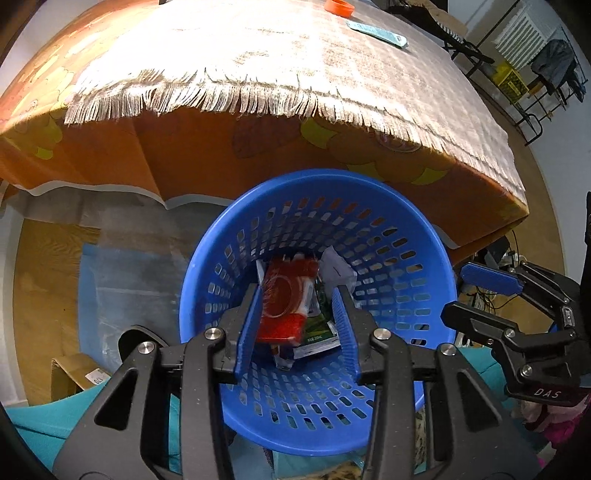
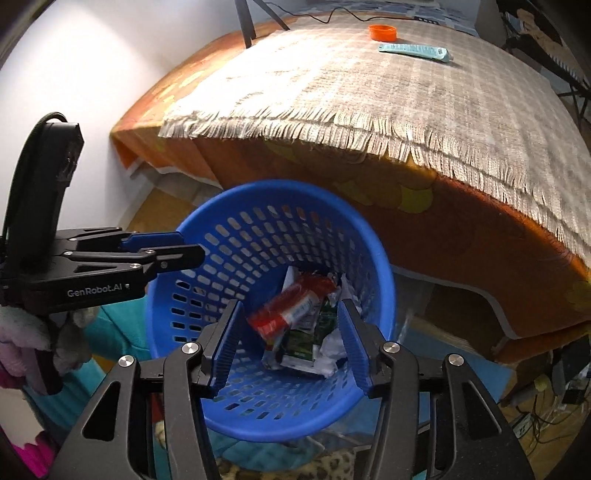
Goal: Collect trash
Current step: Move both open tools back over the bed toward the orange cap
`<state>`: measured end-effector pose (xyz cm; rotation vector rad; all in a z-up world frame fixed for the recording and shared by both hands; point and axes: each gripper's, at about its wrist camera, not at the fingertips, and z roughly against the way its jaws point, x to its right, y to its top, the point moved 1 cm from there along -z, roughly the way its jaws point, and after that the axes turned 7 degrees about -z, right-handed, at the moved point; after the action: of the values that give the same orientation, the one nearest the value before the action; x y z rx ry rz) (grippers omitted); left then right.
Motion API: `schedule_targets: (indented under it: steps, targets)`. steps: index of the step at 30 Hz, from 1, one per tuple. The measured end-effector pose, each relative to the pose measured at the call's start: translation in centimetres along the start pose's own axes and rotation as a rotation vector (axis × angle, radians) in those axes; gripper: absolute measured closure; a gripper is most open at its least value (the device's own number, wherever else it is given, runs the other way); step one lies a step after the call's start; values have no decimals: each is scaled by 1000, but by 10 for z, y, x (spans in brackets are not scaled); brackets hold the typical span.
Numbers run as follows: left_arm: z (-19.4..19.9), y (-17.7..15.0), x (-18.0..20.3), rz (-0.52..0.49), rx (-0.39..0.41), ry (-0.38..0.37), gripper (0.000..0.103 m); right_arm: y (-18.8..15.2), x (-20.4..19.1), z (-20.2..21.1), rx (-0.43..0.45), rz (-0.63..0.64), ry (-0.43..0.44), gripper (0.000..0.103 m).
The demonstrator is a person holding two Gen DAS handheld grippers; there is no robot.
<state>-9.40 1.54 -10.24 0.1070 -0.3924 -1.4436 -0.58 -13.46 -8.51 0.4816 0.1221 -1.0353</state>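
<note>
A blue perforated basket [image 1: 406, 236] stands on the floor just in front of the desk [image 1: 184, 155], its mouth tipped toward both cameras. At its bottom lies a small heap of trash: a red wrapper [image 1: 286, 299] on top, blurred in both views, a green-and-white packet [image 1: 317, 325] beneath it, and crumpled white paper [image 1: 334, 267] against the far wall. From the right wrist view the same heap shows the red wrapper [image 2: 291, 310] lying slantwise over the green packet [image 2: 306, 339], with white scraps [image 2: 332, 354] around them. The left gripper [image 1: 298, 328] hangs over the basket's mouth with its blue-padded fingers [image 1: 251, 332] spread apart; the wrapper shows between them but neither pad presses on it. The right gripper [image 2: 291, 347] is likewise above the basket [image 2: 207, 229], its fingers [image 2: 354, 350] spread and pinching nothing, the trash lying below the gap. On the desk, which is covered with an orange patterned cloth and a fringed woven mat [image 2: 406, 92], two pieces remain uncollected near the far edge: an orange bottle cap [image 2: 382, 32] and, just beside it, a pale blue wrapper [image 2: 415, 51]. A cardboard box [image 1: 74, 373] sits on the floor to the left of the basket.
</note>
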Motion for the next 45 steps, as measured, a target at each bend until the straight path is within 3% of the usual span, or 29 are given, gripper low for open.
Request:
schedule_targets:
  steps: [14,18,28,32,39,45]
  targets:
    - [5,11,7,-7,19,6,63,10,7,9,27,12,-140,38]
    - [9,20,10,-27,42,11,47,15,11,17,54,22,-181,36]
    - [17,53,21,-102,86,-16,47,35,20,32,100,57,-268,35]
    - [21,70,25,-121,126,-8,47,44,26,38,120,69,-266,35]
    - [26,113,27,-160,173,-11,47,69,46,53,205,63,-183,35]
    - [21,156,24,-171,199,-3,47,105,69,60,258,8,-213,35]
